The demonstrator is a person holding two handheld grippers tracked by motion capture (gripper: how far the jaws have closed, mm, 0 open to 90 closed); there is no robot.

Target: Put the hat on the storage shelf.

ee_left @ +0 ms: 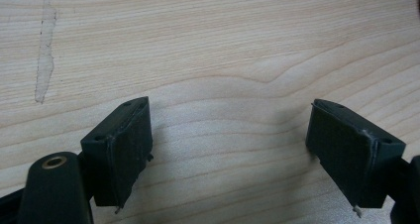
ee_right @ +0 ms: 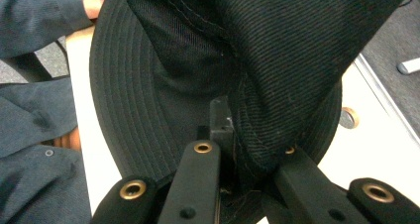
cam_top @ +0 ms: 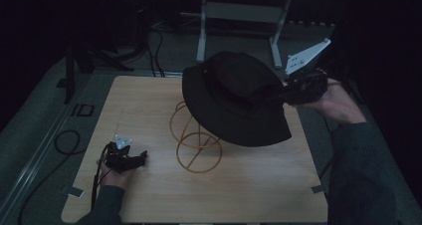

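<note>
A black bucket hat hangs tilted over a gold wire stand in the middle of the wooden table. My right gripper is shut on the hat's brim at its right side, holding it up. In the right gripper view the jaws pinch a fold of the dark fabric. My left gripper rests low on the table at the left, apart from the stand. In the left gripper view it is open over bare wood, nothing between its pads.
A grey metal frame stands on the floor beyond the table's far edge. Black cables lie on the floor to the left. A pale scuff mark runs along the wood in front of the left gripper.
</note>
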